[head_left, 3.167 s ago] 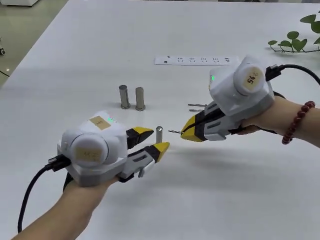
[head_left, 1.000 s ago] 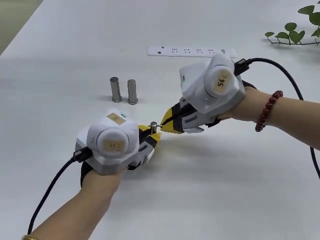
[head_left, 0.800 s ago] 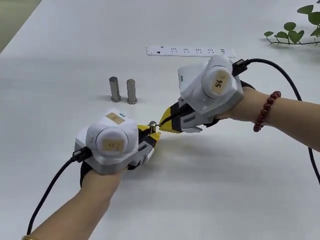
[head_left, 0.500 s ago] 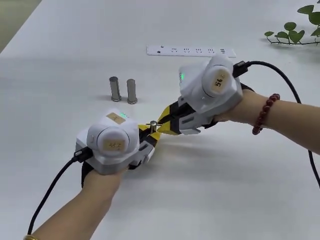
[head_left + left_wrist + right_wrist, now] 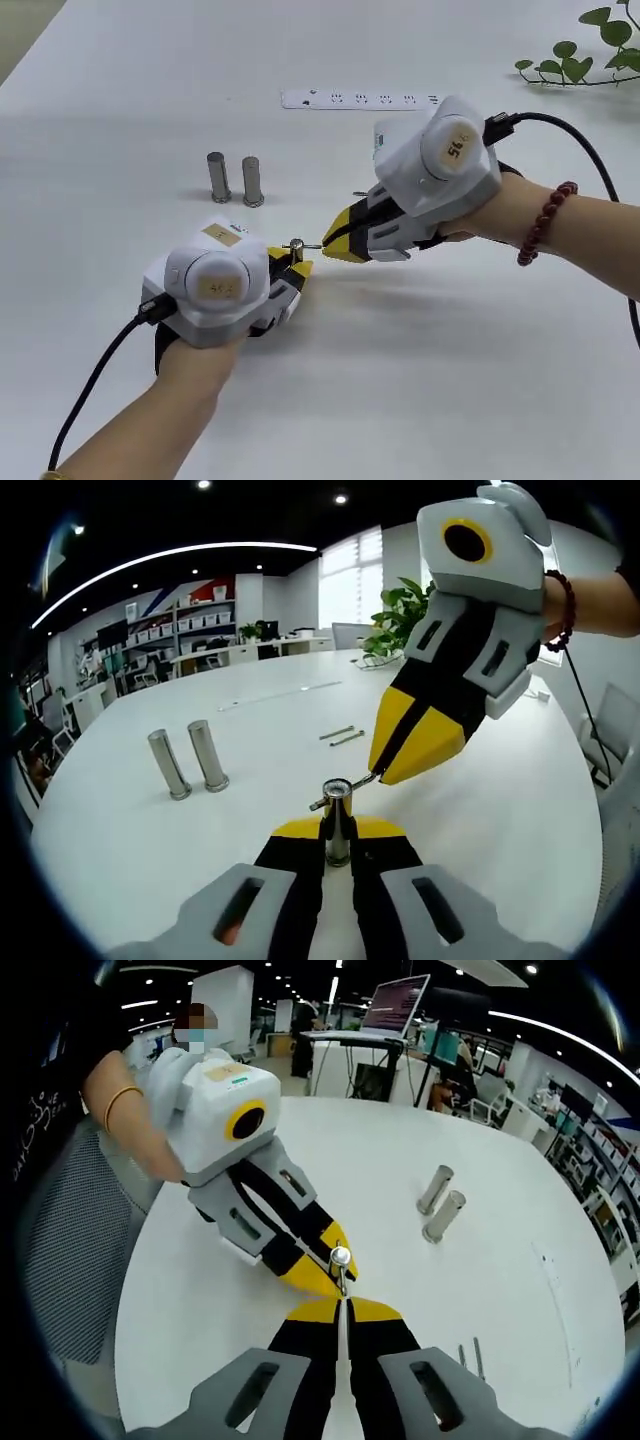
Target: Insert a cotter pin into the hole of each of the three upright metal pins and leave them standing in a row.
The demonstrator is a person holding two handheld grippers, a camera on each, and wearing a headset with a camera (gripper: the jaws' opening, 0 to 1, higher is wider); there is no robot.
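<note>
A short metal pin [image 5: 337, 825] stands upright with my left gripper [image 5: 337, 845] shut on its lower part; it also shows as the pin [image 5: 296, 250] in the head view. A thin cotter pin [image 5: 345, 790] passes through the hole near its top, its tip sticking out on the far side. My right gripper [image 5: 335, 240] is shut on the cotter pin's other end [image 5: 343, 1285], its yellow tips a little to the right of the metal pin's top [image 5: 341, 1256]. Two more upright pins [image 5: 217, 177] [image 5: 251, 181] stand side by side behind the left gripper.
Two loose cotter pins [image 5: 340, 736] lie on the white table [image 5: 450, 380] behind the right gripper. A white power strip [image 5: 355, 100] lies at the back, and a plant [image 5: 590, 50] sits at the far right. Cables trail from both grippers.
My left gripper has shut on the third pin. My right gripper has brought the cotter pin over and pushed it into the pin's hole. The camera shifted slightly.
</note>
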